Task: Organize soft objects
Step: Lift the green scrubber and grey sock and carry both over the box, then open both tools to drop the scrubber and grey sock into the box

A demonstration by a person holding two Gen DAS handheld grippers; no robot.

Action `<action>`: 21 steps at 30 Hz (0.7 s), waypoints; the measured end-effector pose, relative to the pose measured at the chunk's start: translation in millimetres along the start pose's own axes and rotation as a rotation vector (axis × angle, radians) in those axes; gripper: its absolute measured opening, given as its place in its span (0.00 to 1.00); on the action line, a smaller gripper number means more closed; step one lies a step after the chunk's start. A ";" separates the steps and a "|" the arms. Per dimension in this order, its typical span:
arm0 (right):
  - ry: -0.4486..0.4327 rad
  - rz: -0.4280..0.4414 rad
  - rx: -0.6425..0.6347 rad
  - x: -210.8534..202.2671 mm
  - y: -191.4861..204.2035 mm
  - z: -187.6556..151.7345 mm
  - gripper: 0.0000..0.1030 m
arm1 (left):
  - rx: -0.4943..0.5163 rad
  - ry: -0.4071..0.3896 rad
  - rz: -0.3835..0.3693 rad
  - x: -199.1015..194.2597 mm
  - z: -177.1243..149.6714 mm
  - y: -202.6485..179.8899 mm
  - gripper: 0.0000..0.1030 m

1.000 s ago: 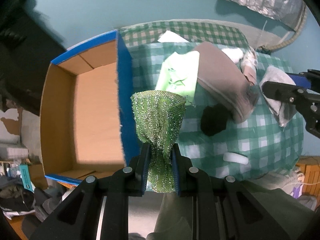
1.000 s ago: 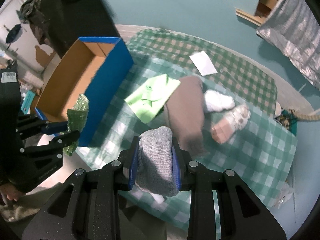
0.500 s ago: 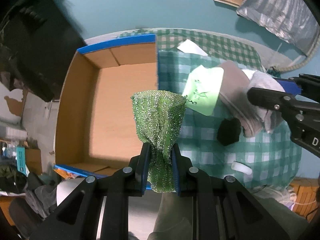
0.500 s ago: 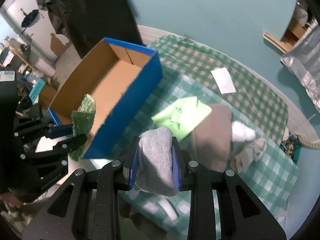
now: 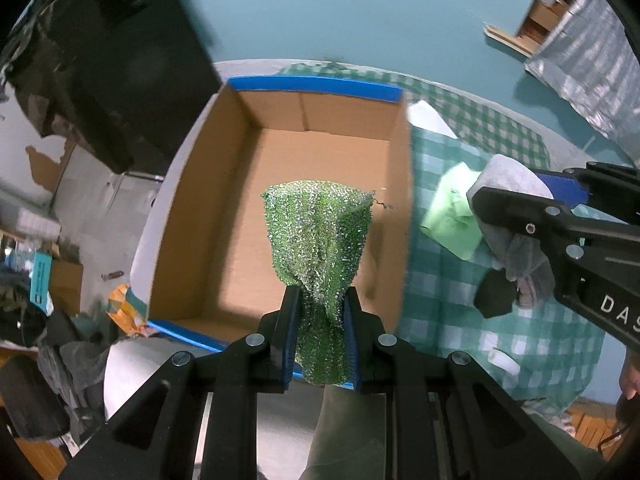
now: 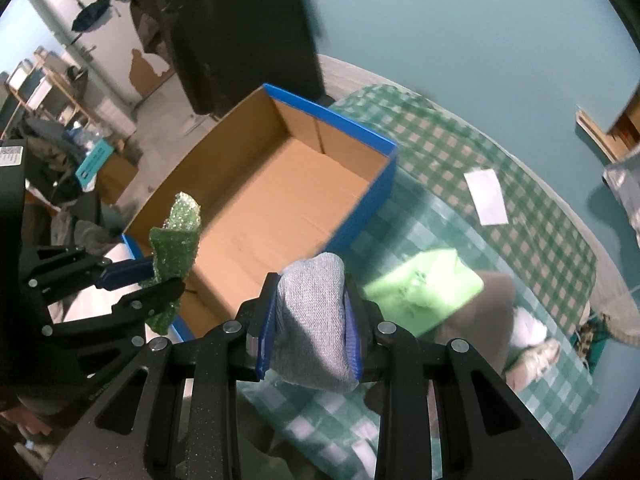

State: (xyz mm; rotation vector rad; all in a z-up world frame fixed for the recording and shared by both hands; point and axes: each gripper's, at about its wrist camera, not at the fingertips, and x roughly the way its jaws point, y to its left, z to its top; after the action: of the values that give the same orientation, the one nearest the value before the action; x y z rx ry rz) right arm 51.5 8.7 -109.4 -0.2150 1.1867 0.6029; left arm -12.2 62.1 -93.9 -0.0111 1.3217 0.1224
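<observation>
A: What are the left fingers doing?

B: They are clenching a glittery green mesh scrubbing cloth near its lower end; it is bunching between the blue pads and fanning out wide past the tips.

A: And what is lying beyond those tips?

B: An open brown cardboard box with blue outer walls is sitting directly under and ahead of the cloth, its bare floor showing. In the right wrist view the same cloth is sticking up over the box's near corner.

A: The right fingers?

B: They are gripping a soft grey knitted sock-like bundle, which is filling the gap between the pads and bulging past the tips. Those tips are hanging over the box's near wall, at the edge of the worktop with the green-and-white checked cloth.

A: What is lying further out from them?

B: Just off to the right of the tips a pale green folded fabric piece is lying flat on the worktop, with a brownish-grey garment touching its far side. Beyond that, a whitish fuzzy item is blurring out. Further away a white paper rectangle is lying well apart from the rest.

A: Anything else?

B: From the left wrist view a small black object is resting on the checked cloth, partly behind the right tool.
</observation>
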 end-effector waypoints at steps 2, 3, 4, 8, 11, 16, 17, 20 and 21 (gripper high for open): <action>0.004 0.007 -0.014 5.7 7.7 7.2 0.27 | -0.020 0.003 0.005 1.7 0.2 9.0 0.20; 0.005 0.009 -0.020 7.6 10.2 9.4 0.27 | -0.030 0.004 0.008 2.9 0.1 13.2 0.20; 0.007 0.012 -0.026 10.6 14.3 12.9 0.27 | -0.041 0.006 0.011 4.5 0.0 19.2 0.20; 0.020 0.025 -0.046 22.1 26.4 23.0 0.27 | -0.070 0.013 0.027 10.7 0.5 36.6 0.20; 0.030 0.029 -0.062 30.6 35.0 29.5 0.27 | -0.092 0.018 0.032 15.1 0.7 49.4 0.20; 0.051 0.036 -0.073 45.4 47.1 38.2 0.27 | -0.125 0.036 0.036 27.8 2.4 69.5 0.20; 0.058 0.036 -0.076 49.5 49.2 39.6 0.27 | -0.127 0.039 0.040 30.1 3.1 71.9 0.20; 0.075 0.038 -0.079 60.1 53.6 42.8 0.27 | -0.132 0.050 0.050 39.6 5.3 78.0 0.20; 0.080 0.038 -0.080 62.5 54.8 43.4 0.27 | -0.134 0.054 0.050 43.3 6.2 80.4 0.20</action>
State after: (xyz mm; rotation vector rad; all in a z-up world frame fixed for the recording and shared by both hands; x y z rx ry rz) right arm 71.5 94.3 -141.9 -0.2873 1.2471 0.6809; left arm -3.5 146.1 -129.2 -0.0959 1.3658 0.2542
